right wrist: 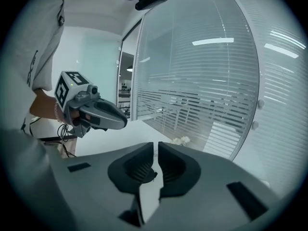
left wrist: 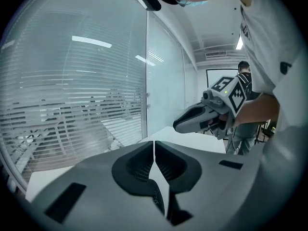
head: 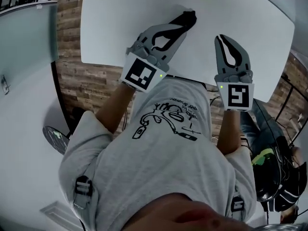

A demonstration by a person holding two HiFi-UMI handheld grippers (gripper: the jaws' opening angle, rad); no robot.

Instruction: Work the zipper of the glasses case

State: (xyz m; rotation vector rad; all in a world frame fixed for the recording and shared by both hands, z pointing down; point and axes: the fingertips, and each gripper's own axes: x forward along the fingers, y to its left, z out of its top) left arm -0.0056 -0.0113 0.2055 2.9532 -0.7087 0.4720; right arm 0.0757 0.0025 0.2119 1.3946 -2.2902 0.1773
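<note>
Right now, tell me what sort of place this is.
Probably an office or meeting room: a white table, glass walls with blinds, and a wood-plank floor.

A small pale clump [right wrist: 183, 140] on the table [right wrist: 129, 132] is seen too small to be identified and is cut off by the head view's top edge

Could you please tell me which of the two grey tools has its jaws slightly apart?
The right grey two-jaw tool: a narrow empty gap shows between its jaws, whereas the left tool has its jaws pressed together with nothing between them.
</note>
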